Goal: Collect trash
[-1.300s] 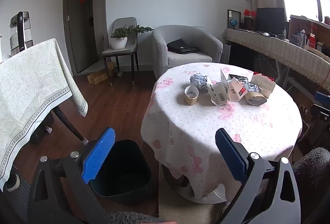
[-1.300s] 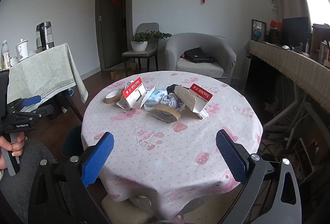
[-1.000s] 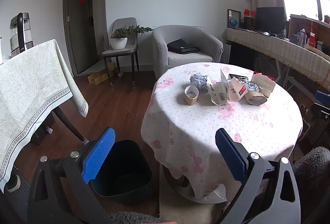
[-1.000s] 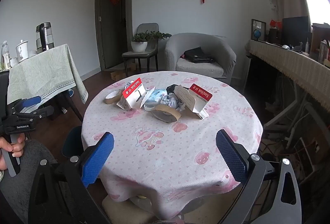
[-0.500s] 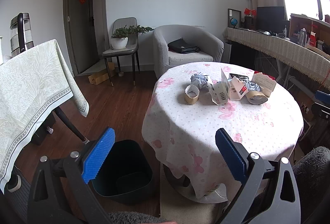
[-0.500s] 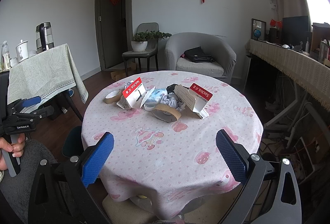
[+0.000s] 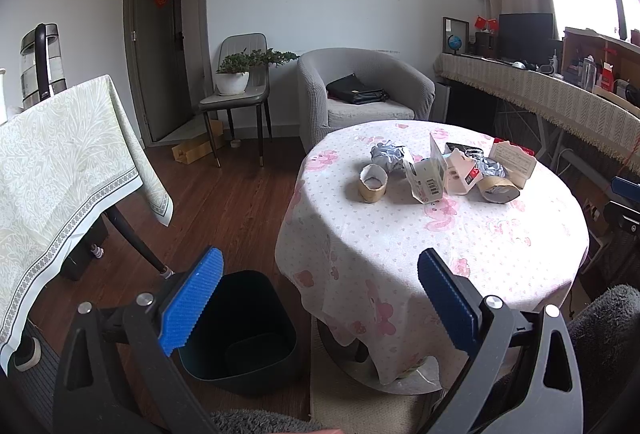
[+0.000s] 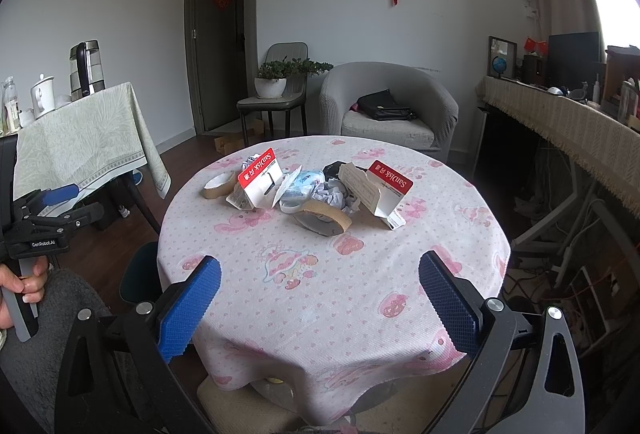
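Waiting over a round tabletop (image 8: 332, 298) in a pink-printed cloth, 2 sets of tongs hang spread wide and empty: the left tongs (image 7: 316, 298) above the floor beside a dark bin (image 7: 240, 330), the right tongs (image 8: 318, 304) at the near edge of the cloth. The trash sits bunched around a flat cardboard tape ring (image 8: 322, 220) near the tabletop's middle: a red-and-white card package (image 8: 260, 178) just behind and left of the ring, a torn card package (image 8: 376, 190) to its right, crumpled paper (image 8: 330, 194) directly behind it, and a smaller tape core (image 8: 219, 185) further left.

Everything looks light. The card packs are likely stiff but thin, best pinched across an upstanding edge; the paper should crush under a soft squeeze; the ring and core probably suit 1 finger inside and 1 outside the wall.

Only the left wrist view shows the bin's open mouth, just left of the tabletop's base; the right wrist view catches merely a sliver of it behind the cloth, yet shows the packages' printed faces and the person's left hand (image 8: 22, 282) on its handle.
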